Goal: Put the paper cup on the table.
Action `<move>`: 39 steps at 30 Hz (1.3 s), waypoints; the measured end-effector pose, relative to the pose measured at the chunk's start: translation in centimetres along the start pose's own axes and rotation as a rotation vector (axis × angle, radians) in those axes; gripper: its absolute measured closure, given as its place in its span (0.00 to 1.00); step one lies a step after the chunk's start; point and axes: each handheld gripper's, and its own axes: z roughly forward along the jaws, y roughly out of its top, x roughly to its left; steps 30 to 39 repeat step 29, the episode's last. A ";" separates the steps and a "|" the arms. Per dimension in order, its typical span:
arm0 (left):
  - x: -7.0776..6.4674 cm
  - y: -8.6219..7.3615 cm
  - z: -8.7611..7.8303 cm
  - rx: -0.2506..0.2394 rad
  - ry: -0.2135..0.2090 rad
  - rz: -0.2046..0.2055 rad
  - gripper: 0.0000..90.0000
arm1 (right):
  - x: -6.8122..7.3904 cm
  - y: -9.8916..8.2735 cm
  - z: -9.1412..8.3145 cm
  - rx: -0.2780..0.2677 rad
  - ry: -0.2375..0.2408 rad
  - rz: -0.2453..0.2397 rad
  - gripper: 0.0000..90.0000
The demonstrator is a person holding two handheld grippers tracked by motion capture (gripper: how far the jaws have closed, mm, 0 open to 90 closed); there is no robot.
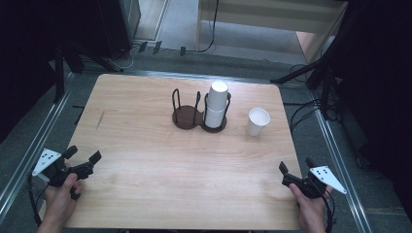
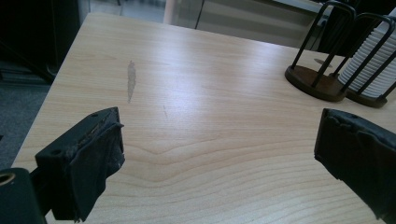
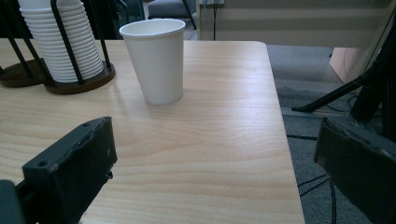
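Your left gripper [image 1: 82,158] sits at the near left corner of the table [image 1: 145,160], jaws spread wide with nothing between them. Your right gripper [image 1: 294,175] rests at the near right edge, jaws likewise spread and empty. A single paper cup [image 1: 257,121] stands upright on the far right of the table, just beside the two-ring holder [image 1: 187,116], apart from it. The holder's right ring carries the stack of cups [image 1: 216,104]; its left ring is empty.

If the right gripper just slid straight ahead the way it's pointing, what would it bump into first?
Probably nothing soon: the right gripper faces bare table. The loose paper cup stands ahead but left of its line; depth is unclear.
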 end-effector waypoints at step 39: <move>-0.2 0.0 0.3 0.024 -0.023 0.017 0.02 | -0.5 -1.7 -2.0 -0.061 -0.058 0.032 0.03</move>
